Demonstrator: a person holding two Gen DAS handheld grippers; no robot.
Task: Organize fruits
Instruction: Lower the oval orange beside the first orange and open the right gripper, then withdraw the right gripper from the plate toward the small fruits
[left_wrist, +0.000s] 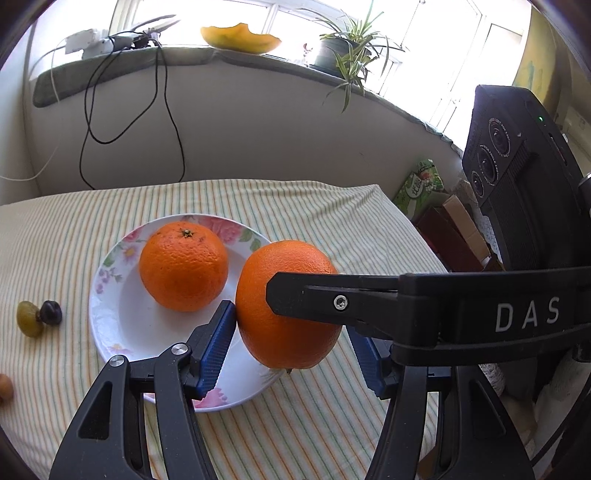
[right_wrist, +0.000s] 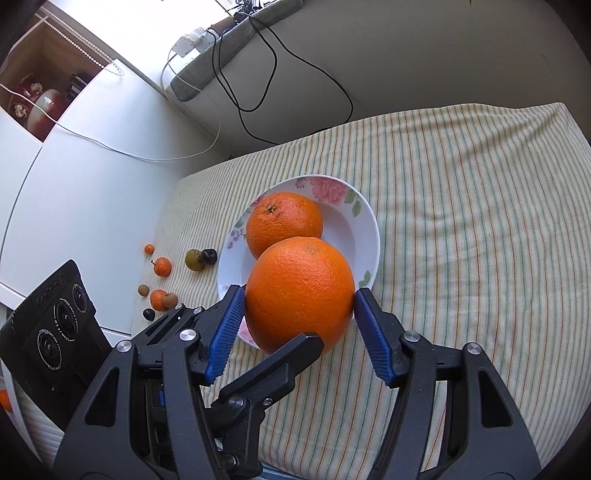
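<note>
- Hanging above the 5 o'clock rim of the flowered plate (left_wrist: 96, 295), the held orange (left_wrist: 288, 343) sits clear of the striped cloth (left_wrist: 332, 424); a second orange (left_wrist: 183, 266) rests on the plate at its 11 o'clock side
- The right gripper (right_wrist: 300, 291) is clamped on the held orange, with both blue pads (right_wrist: 227, 328) pressed to its flanks at 9 and 3 o'clock
- The left gripper (left_wrist: 290, 321) has its near pad against the fruit's 9 o'clock side, but the far pad is partly behind the right gripper's finger, so I cannot tell whether it is grasping or only bracketing the fruit
- The fruit looks firm, fairly heavy for its size and round enough to roll, with a dimpled peel that should give the ribbed pads decent purchase
- The best hold is probably across its widest middle with moderate squeeze; too hard a pinch may bruise it, and a hold near either end may let it slip out
- Small fruits (right_wrist: 162, 266) lie on the cloth at the plate's 9 o'clock; some are too small to identify
- The orange's underside and its gap to the plate rim are hidden, and one small orange fruit (left_wrist: 5, 386) is cut off at the frame edge
</note>
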